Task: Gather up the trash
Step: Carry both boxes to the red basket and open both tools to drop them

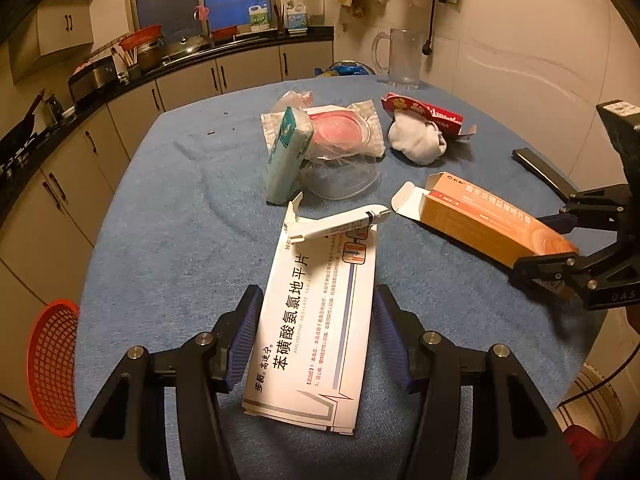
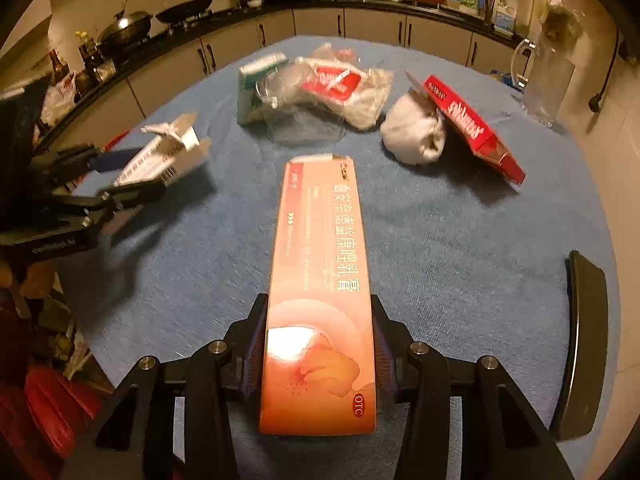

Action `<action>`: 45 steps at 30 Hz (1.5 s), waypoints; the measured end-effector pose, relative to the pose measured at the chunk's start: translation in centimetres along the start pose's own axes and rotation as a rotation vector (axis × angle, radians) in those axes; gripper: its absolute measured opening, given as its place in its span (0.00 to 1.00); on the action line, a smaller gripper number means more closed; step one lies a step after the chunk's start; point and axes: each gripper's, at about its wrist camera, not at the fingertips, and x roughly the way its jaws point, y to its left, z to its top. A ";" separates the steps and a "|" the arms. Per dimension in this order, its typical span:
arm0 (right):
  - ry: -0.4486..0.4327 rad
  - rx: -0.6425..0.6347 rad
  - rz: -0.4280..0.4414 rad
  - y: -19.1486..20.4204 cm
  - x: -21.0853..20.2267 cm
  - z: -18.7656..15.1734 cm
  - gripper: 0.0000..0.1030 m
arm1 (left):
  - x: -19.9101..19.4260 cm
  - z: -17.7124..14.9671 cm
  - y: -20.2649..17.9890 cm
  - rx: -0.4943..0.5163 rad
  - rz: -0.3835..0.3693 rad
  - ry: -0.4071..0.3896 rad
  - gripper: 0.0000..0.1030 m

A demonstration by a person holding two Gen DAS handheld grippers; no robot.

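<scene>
We have each box clamped lengthwise: left gripper (image 1: 316, 332) fingers pinching the white box (image 1: 316, 320), right gripper (image 2: 320, 344) the orange box (image 2: 320, 280) (red basket (image 1: 52, 368) lower left, nearer our left).

The left claw (image 1: 316, 336) is matte black, with angular linkage arms joined by round silver pins and ribbed blue pads (image 1: 246, 336) lining its fingers. The right claw (image 2: 320, 344) matches it: black frame, silver pin heads, blue ribbed pads (image 2: 382, 344), pale lettering on its side.
</scene>
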 end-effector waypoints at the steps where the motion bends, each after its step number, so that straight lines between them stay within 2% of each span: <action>1: -0.013 -0.006 -0.001 0.2 -0.4 0.1 0.49 | -0.1 0.0 0.1 -0.002 0.001 -0.004 0.54; 9: -0.076 -0.078 0.000 3.0 -2.5 0.9 0.49 | -1.6 -0.1 1.2 -0.027 0.015 -0.037 0.54; 26: -0.098 -0.178 0.076 8.4 -2.8 3.8 0.49 | -5.5 -2.1 6.2 -0.115 0.089 -0.082 0.54; 31: -0.091 -0.211 0.140 10.7 -2.0 5.4 0.49 | -7.2 -3.4 9.1 -0.170 0.129 -0.091 0.54; 37: -0.066 -0.241 0.232 14.2 -0.3 7.9 0.49 | -9.3 -5.7 14.1 -0.263 0.211 -0.088 0.54; 45: 0.032 -0.256 0.369 19.9 3.6 11.7 0.49 | -10.8 -9.7 21.5 -0.371 0.330 -0.042 0.54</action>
